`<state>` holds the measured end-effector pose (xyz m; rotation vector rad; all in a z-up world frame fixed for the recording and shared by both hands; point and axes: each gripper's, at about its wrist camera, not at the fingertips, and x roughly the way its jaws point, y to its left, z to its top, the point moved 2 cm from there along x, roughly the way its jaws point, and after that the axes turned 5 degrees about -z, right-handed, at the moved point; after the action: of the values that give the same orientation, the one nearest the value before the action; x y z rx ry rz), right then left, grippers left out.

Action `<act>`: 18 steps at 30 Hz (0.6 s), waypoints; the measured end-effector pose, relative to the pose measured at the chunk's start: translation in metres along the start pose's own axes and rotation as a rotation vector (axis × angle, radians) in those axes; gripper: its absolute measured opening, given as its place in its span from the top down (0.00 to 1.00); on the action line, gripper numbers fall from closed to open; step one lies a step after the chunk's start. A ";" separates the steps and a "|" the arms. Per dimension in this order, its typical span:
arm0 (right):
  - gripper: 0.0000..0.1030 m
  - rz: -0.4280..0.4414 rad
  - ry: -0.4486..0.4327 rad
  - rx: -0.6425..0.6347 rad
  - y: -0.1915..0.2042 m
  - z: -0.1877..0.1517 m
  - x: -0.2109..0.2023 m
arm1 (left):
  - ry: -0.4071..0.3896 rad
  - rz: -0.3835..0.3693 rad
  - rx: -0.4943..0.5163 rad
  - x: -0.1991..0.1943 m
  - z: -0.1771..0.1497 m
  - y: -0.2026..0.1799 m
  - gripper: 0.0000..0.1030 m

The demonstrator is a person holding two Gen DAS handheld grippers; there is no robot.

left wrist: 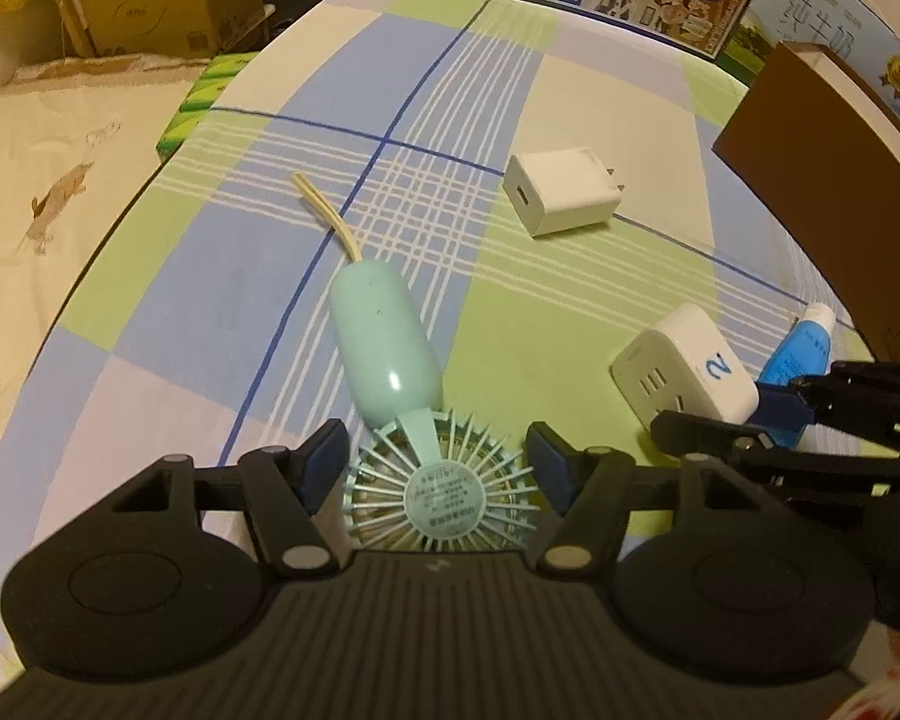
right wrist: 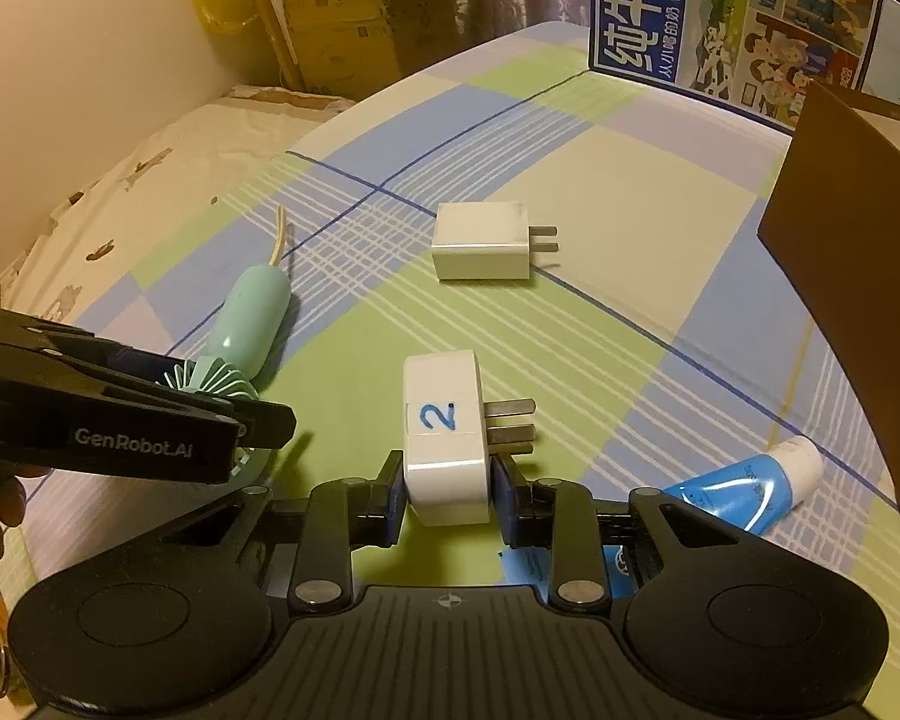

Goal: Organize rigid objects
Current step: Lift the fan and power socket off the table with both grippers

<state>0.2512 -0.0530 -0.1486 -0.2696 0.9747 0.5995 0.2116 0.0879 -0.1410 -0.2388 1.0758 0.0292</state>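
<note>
A mint green handheld fan (left wrist: 384, 348) lies on the checked tablecloth (left wrist: 570, 312), its handle pointing away. My left gripper (left wrist: 438, 462) is shut on its round grille head, a pad against each side. From the right wrist view the same gripper (right wrist: 210, 390) reaches in from the left over the fan (right wrist: 255, 312). My right gripper (right wrist: 450, 495) is shut on a white plug adapter (right wrist: 444, 420) marked "2", prongs pointing right. In the left wrist view that adapter (left wrist: 684, 366) sits at the right with the right gripper (left wrist: 720, 420) on it.
A white USB charger (right wrist: 480, 243) lies further back on the cloth. A blue and white tube (right wrist: 744, 492) lies right of my right gripper. A brown box (right wrist: 852, 228) stands at the right, milk cartons (right wrist: 732, 18) along the back, green packs (left wrist: 204, 96) at the left edge.
</note>
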 end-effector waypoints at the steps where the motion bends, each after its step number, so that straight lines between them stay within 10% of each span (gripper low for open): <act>1: 0.74 0.003 -0.001 0.001 -0.001 0.000 0.000 | -0.006 -0.001 0.010 0.000 0.000 -0.001 0.44; 18: 0.77 0.048 -0.019 0.028 -0.007 -0.006 -0.012 | -0.029 -0.022 0.017 -0.014 -0.010 0.001 0.45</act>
<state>0.2464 -0.0652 -0.1423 -0.2160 0.9726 0.6306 0.1959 0.0884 -0.1340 -0.2340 1.0445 0.0034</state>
